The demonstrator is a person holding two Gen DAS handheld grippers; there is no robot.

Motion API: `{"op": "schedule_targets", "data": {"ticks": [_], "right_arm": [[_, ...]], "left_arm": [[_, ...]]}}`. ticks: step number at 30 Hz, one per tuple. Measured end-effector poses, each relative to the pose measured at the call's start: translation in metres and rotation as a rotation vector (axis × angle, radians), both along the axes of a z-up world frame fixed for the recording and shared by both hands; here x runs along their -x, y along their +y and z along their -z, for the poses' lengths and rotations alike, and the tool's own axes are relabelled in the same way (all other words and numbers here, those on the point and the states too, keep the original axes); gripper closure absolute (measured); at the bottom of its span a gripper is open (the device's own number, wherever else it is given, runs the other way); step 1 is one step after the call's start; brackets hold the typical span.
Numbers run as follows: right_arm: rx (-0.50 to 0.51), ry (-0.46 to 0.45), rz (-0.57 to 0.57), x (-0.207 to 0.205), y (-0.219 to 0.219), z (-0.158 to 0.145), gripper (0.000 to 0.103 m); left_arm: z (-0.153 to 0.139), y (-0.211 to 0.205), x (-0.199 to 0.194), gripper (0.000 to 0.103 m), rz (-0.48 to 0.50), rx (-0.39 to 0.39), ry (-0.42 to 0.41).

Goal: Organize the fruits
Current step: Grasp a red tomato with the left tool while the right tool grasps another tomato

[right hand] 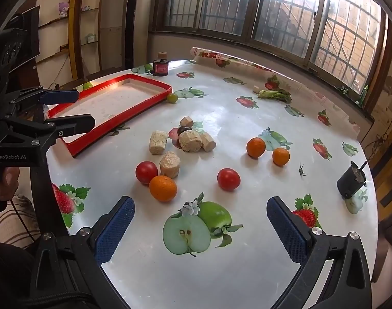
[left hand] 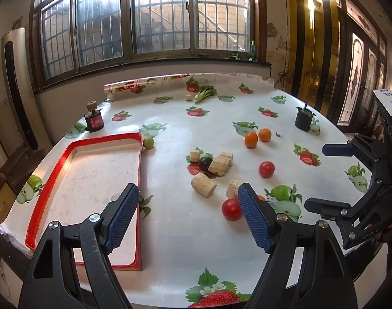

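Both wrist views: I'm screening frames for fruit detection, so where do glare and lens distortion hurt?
Left wrist view: the window is blown out at the top, and the table edge bows. Right wrist view: glare brightens the red tray at its far rim; the corners go dark; fruits stay sharp.

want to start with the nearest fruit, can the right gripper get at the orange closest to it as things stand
Probably yes. The right gripper stands open and empty, and the nearest orange lies on bare tablecloth just ahead of its left finger. A red tomato and a beige block touch its far side, so approach from the near side.
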State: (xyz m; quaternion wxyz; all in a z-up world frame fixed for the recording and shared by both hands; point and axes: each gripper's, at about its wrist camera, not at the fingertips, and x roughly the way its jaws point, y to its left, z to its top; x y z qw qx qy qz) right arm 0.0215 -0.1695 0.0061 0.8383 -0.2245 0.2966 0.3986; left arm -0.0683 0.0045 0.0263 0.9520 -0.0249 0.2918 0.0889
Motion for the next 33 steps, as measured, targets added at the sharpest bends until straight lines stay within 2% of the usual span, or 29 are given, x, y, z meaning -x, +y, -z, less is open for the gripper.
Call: {"op": "schedule_targets", "data": {"ticks": [7,9,10,19,25,30,33], "right_arm": [[-0.113,-0.011,-0.017,0.004,-0.009,-0.010,0.000],[-0.114,-0.010,-0.011,0.002,-0.009,-0.010,0.000],[-0.083,0.008,-0.007,0.002,-0.007,-0.008,0.000],[-0.114,0.029,0.005,-0.003,-0.013,-0.005,0.000],[-0.144,0.081,0.021,-0.016,-0.016,0.002,0.000],[-0.141,0.147,0.052,-0.037,-0.014,0.015,0.001],[-0.138,0.198,0.071,-0.053,-0.011,0.022,0.008]], "left_arm": [[0.001,-0.008,-0.003,0.024,0.030,-0.012,0.003],[0.002,-0.009,-0.004,0.024,0.033,-0.011,0.008],[0.003,-0.009,-0.004,0.024,0.034,-0.011,0.009],[0.011,-0.012,-0.008,0.024,0.046,0.003,0.035],[0.029,-0.014,-0.022,0.024,0.063,0.035,0.101],[0.049,-0.014,-0.040,0.024,0.091,0.092,0.200],[0.058,-0.015,-0.050,0.026,0.107,0.120,0.242]]}}
